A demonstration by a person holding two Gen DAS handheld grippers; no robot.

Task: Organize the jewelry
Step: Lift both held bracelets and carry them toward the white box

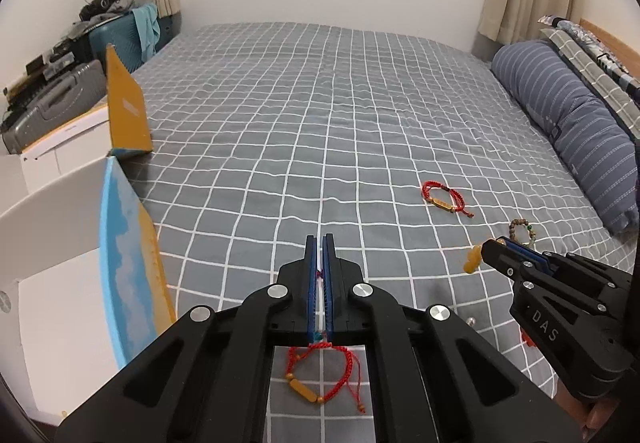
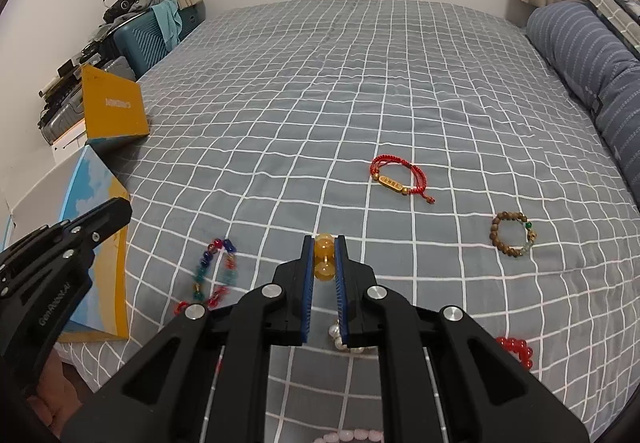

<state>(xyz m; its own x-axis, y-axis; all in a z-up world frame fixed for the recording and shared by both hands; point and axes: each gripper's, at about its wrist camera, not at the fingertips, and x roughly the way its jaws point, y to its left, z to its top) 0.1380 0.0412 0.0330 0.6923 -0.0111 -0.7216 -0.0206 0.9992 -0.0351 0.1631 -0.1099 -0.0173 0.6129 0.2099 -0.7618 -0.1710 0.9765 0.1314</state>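
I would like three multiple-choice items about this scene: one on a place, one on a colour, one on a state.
1. Where does the wooden bead bracelet lie?
A. in the box
B. on the bedspread
C. on the pillow

2. What colour are the beads in the right gripper?
A. yellow
B. green
C. white

3. What is the left gripper doing?
A. open over nothing
B. gripping a box
C. shut on a red cord bracelet

Key: B, it rests on the checked cover; A, amber-yellow beads sit between the fingers; C, the cord hangs from the closed fingers.
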